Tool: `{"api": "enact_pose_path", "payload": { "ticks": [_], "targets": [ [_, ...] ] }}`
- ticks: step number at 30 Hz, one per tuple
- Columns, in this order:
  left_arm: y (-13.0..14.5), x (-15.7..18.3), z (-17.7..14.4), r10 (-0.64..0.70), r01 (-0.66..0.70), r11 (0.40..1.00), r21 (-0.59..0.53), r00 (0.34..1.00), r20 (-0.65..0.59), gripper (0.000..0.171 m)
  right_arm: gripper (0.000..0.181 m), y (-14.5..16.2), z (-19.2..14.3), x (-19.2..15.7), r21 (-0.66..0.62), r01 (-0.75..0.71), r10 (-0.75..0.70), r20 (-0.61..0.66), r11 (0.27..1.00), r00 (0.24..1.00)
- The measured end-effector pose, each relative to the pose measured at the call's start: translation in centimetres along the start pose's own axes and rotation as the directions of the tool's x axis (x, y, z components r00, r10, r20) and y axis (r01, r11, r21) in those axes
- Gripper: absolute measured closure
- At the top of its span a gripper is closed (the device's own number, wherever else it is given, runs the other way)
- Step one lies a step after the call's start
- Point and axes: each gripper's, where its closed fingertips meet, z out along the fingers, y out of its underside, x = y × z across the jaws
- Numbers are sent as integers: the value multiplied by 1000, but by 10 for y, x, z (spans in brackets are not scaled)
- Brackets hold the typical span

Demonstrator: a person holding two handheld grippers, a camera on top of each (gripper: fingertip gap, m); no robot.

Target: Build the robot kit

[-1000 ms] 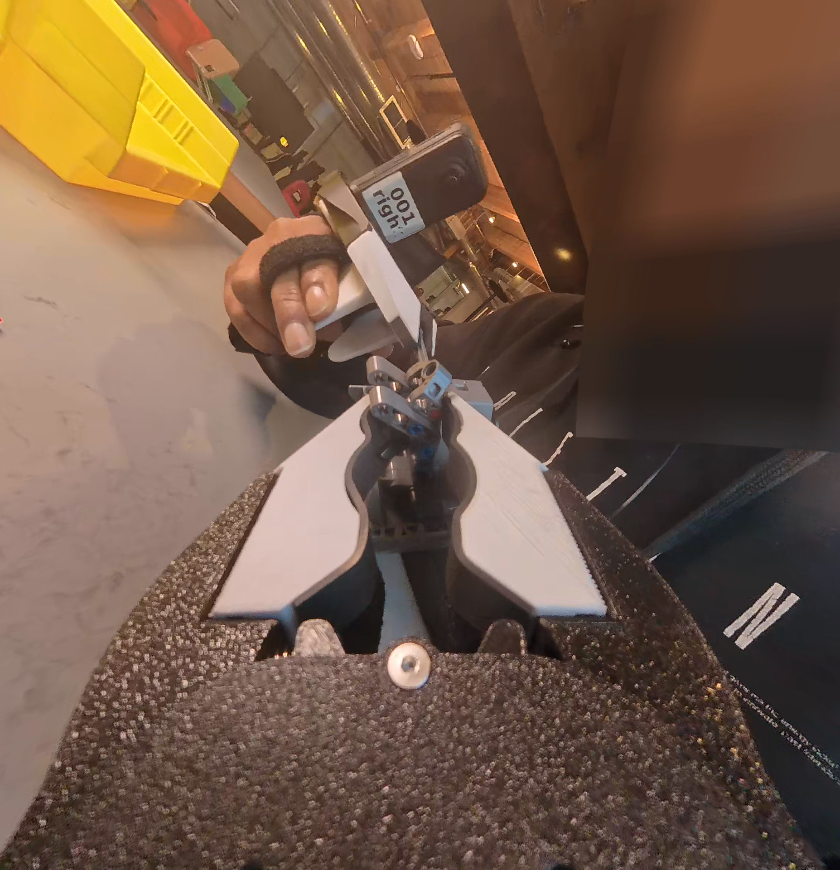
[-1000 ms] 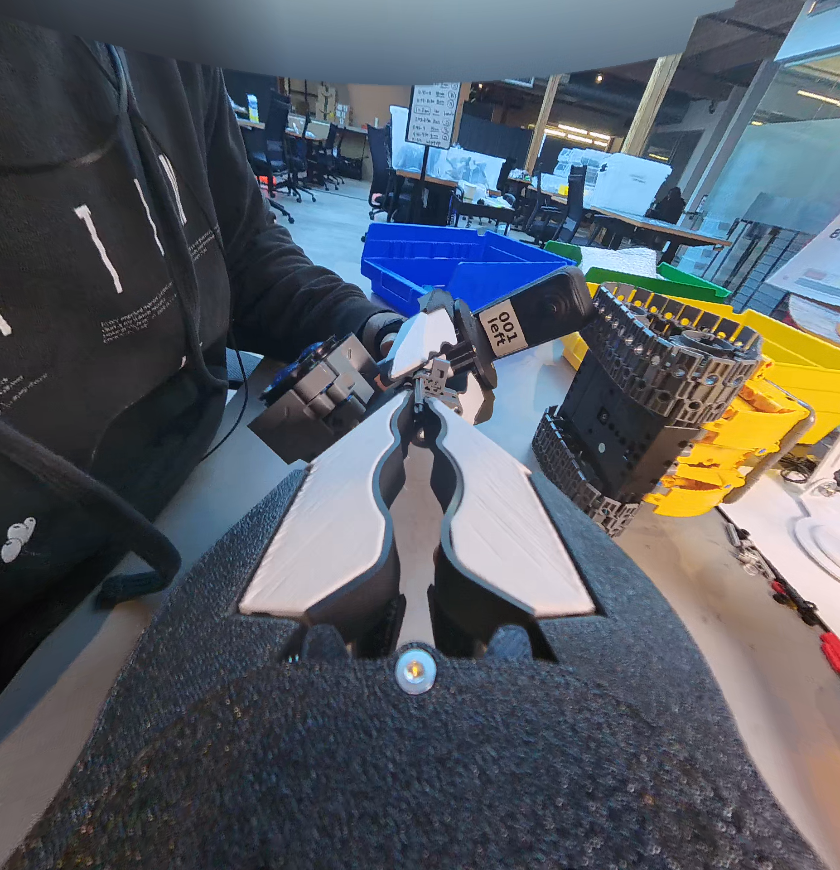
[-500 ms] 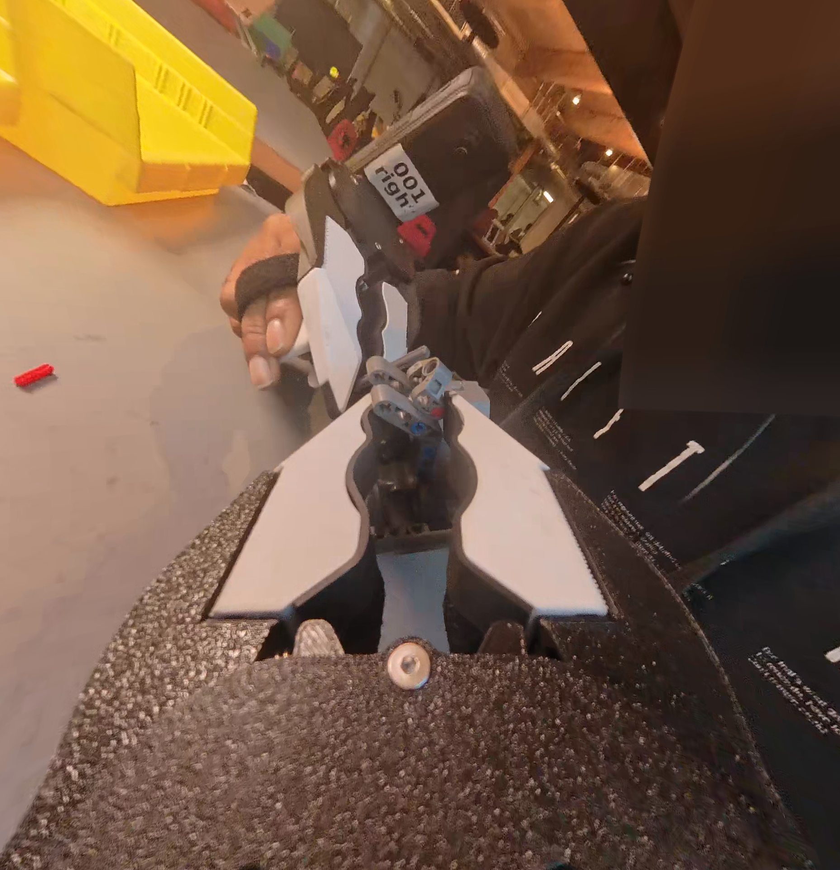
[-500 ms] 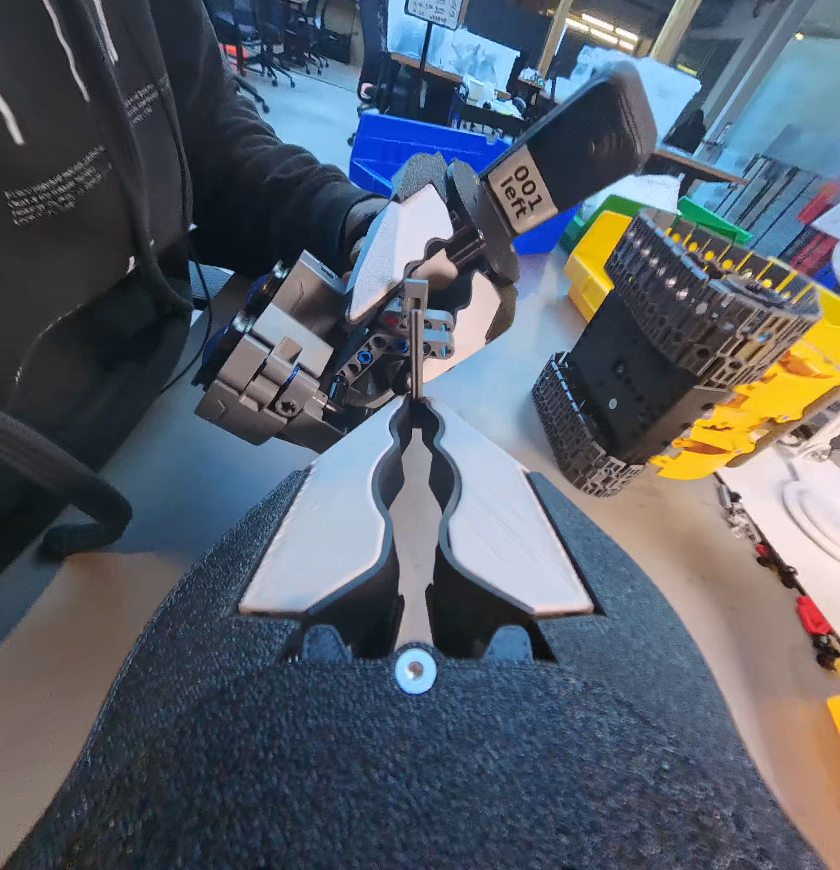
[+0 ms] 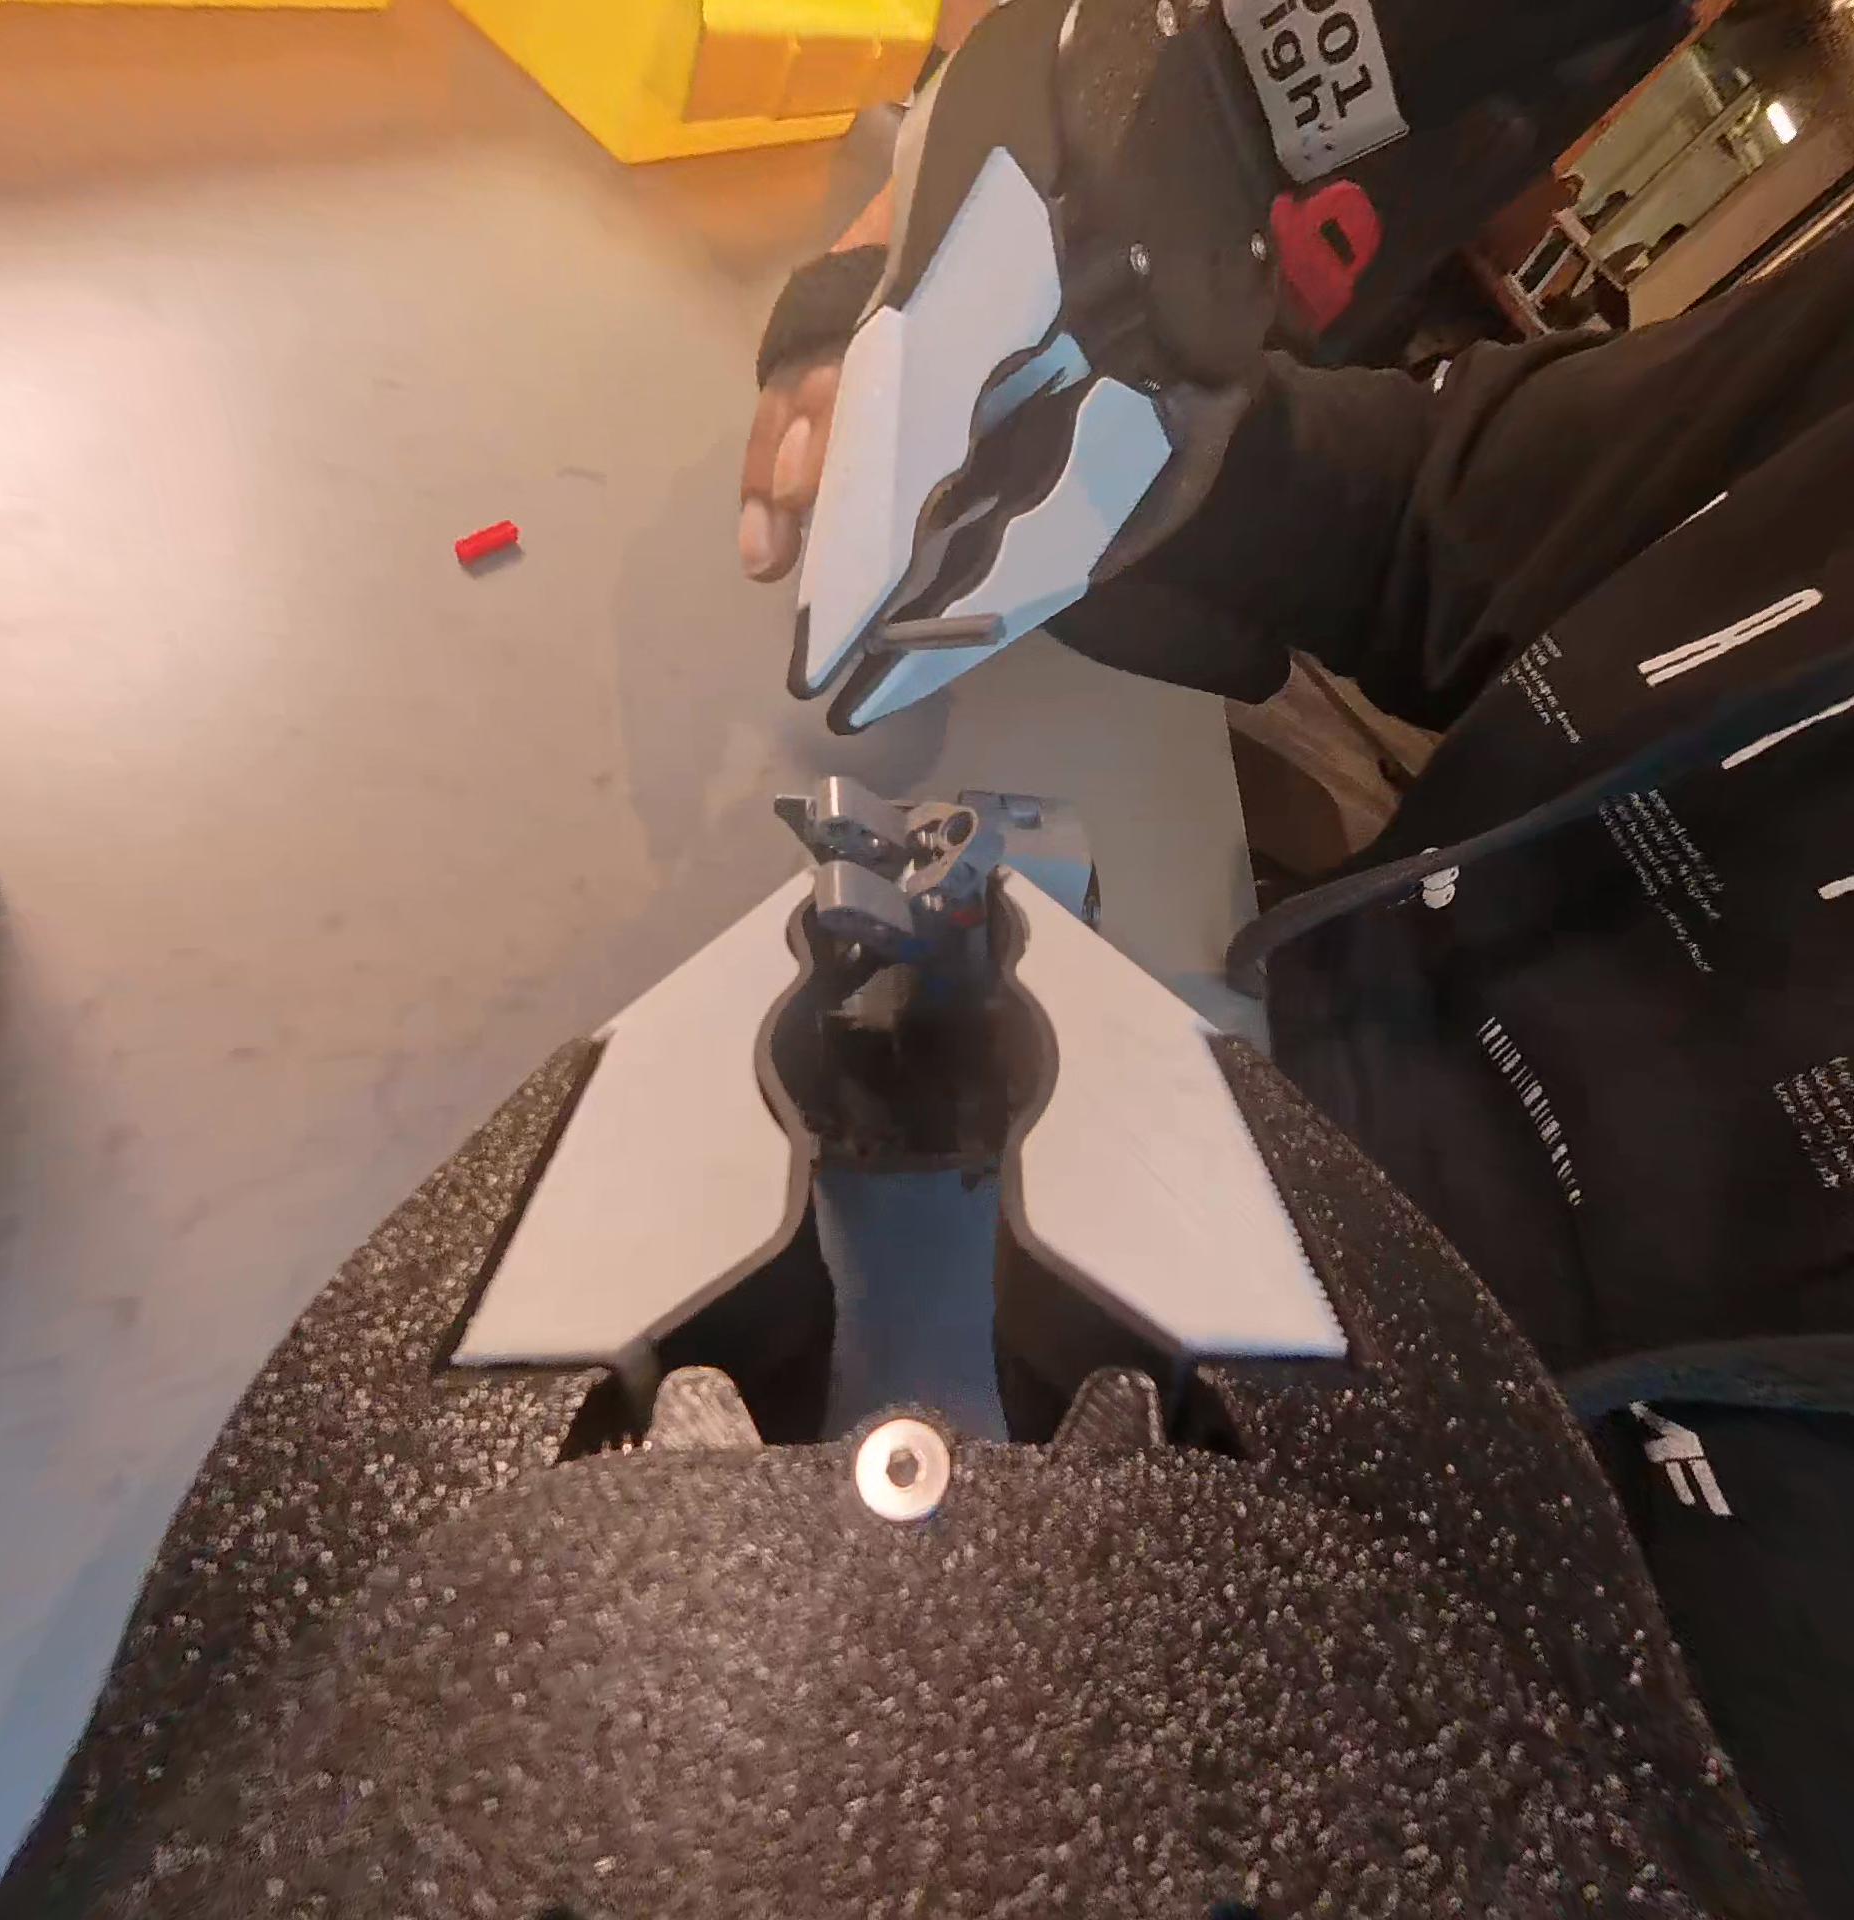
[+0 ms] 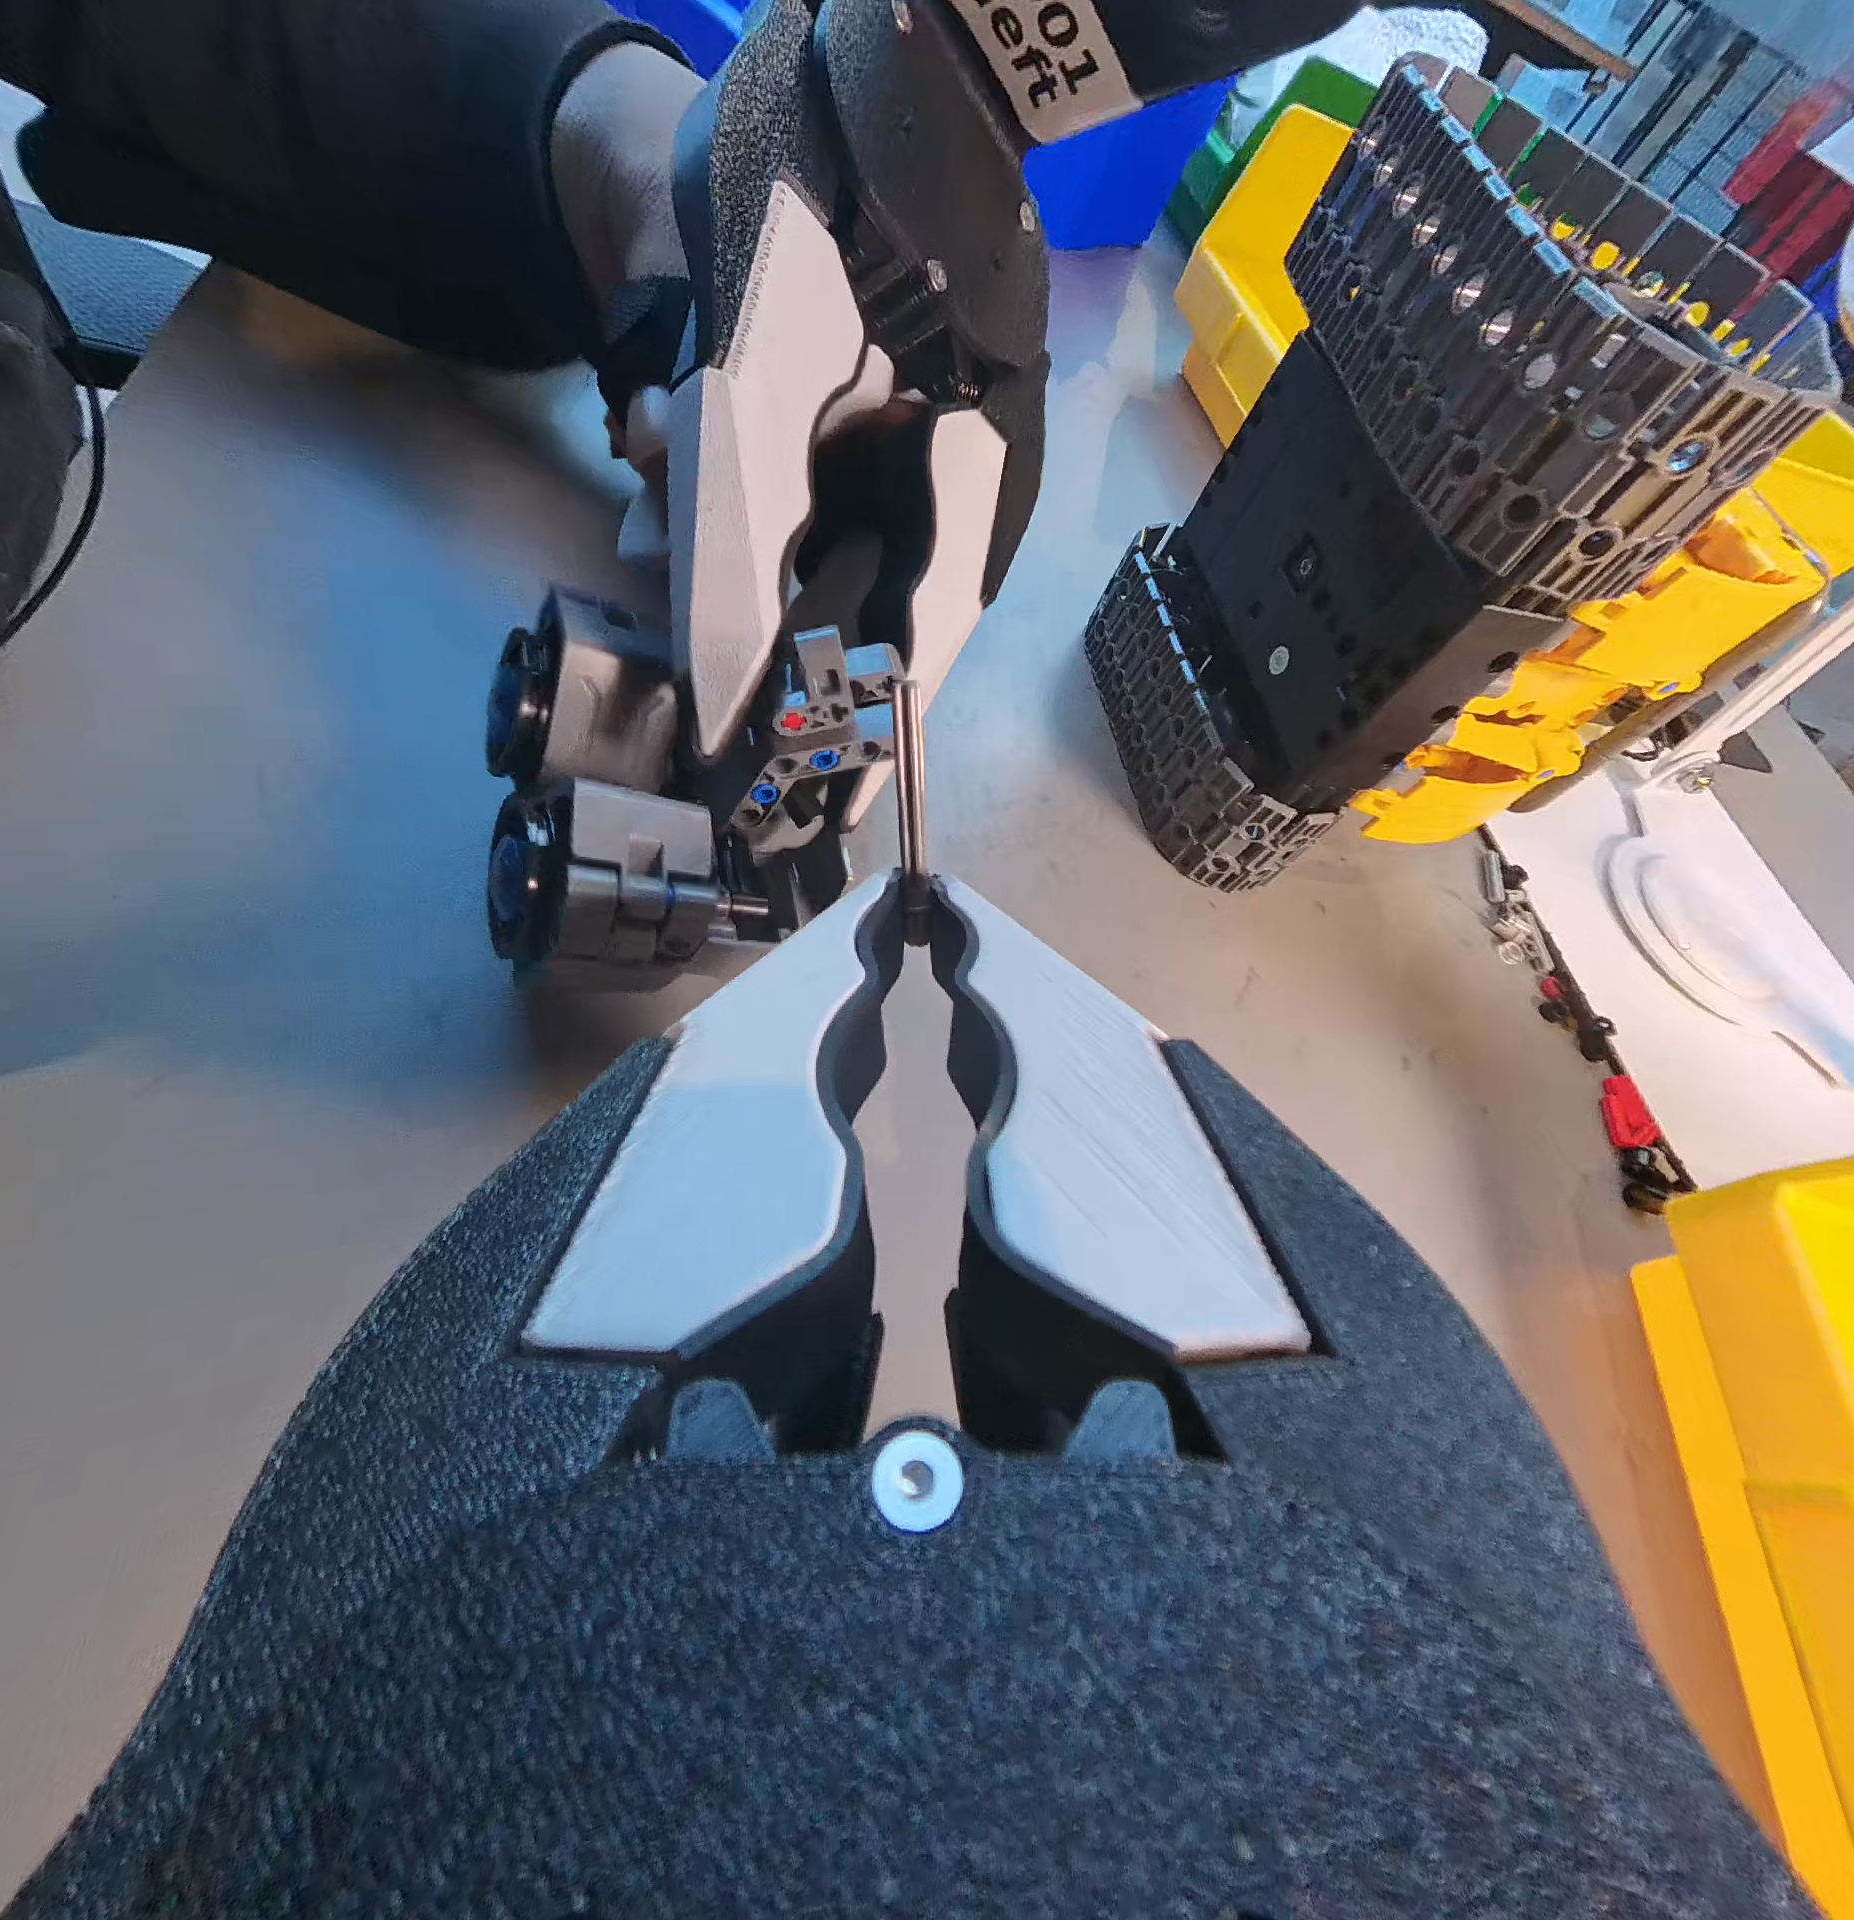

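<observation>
Pinching a dark axle [image 6: 908, 790], right gripper [image 6: 910, 902]; left gripper [image 5: 907, 896] clamps grey assembly [image 6: 632, 821].

Thin dark axle rod [image 6: 908, 790] — pinched at one end, free; grey motor assembly [image 6: 632, 821] — clamped above table.

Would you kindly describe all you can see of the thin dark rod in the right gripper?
The thin dark rod is a slim, straight axle, dark grey and plastic-looking. The right gripper pinches one end at its jaws' very tips; the rest juts forward, free. Its far end sits close beside the grey brick assembly; contact is unclear.
</observation>
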Motion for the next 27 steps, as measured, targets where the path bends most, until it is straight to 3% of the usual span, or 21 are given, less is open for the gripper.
{"api": "enact_pose_path", "payload": {
  "ticks": [3,7,12,17,22,27],
  "targets": [
    [-1,-3,-5,77,-76,997,-24,995,63,124,178,-1,1,-1,-7,3,-4,-3,1000,1000],
    [-12,-6,-19,257,-253,966,-48,949,181,123,177,-5,2,-3,-14,11,-11,-6,1000,1000],
    [-27,16,-15,538,-538,839,-80,798,272,144,178,-16,5,-8,-26,66,-67,-21,997,998],
    [-30,25,-8,632,-630,767,-122,708,316,166,178,-23,7,-18,-33,108,-108,-5,994,994],
    [-31,28,-9,629,-632,767,-108,710,317,169,178,-27,6,-21,-10,95,-95,13,995,995],
    [-41,41,-19,514,-544,833,98,828,224,169,178,-60,-13,-20,246,-81,57,104,966,993]
  ]
}}
